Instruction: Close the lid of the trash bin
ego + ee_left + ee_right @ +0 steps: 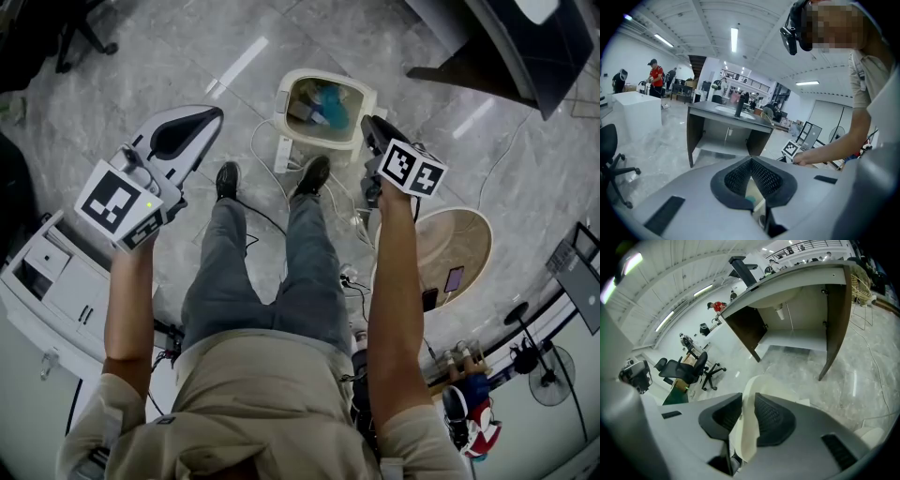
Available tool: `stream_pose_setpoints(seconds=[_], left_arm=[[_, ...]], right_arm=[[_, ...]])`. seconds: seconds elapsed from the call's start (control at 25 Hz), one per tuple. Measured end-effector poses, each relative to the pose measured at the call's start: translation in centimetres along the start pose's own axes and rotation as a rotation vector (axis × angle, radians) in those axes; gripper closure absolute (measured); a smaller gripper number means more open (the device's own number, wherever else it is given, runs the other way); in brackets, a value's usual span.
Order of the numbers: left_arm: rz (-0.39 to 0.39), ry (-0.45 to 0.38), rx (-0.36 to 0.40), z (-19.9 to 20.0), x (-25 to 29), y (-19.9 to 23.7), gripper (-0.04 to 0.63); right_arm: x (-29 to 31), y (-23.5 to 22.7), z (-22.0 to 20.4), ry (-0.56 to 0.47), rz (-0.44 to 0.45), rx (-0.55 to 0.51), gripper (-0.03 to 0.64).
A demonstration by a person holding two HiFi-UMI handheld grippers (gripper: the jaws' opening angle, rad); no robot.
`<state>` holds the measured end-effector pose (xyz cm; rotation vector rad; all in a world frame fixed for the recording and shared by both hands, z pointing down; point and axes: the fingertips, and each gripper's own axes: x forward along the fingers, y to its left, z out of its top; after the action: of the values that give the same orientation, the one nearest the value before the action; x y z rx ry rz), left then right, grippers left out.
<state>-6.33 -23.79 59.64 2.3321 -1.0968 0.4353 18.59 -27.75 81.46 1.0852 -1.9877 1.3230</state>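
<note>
The trash bin (323, 105) stands on the marble floor in front of the person's shoes, its cream rim open with trash showing inside. My right gripper (367, 129) is at the bin's right rim. In the right gripper view the cream lid (758, 380) stands edge-on between the dark ribbed pads, and the right gripper (746, 401) is shut on it. My left gripper (216, 114) is held up left of the bin and apart from it. In its own view the left gripper (751, 162) has its tips together with nothing held.
Cables (349, 281) trail across the floor beside the legs. A round wooden table (469, 246) with a phone stands at the right, a white cabinet (45, 281) at the left. A dark desk (806, 291) and an office chair (689, 369) stand beyond the bin.
</note>
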Motion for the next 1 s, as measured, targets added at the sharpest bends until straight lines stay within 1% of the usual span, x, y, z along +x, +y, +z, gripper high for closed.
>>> stream_pose_setpoints(seconds=[0.52, 1.0], left_arm=[[0.033, -0.014, -0.04, -2.1, -2.8, 2.9, 0.58], [0.051, -0.024, -0.081, -4.3, -4.7, 5.9, 0.58]], right_arm=[[3.8, 2.9, -1.6, 0.059, -0.005, -0.06, 0.529], [7.6, 4.8, -3.2, 0.112, -0.012, -0.091, 0.531]])
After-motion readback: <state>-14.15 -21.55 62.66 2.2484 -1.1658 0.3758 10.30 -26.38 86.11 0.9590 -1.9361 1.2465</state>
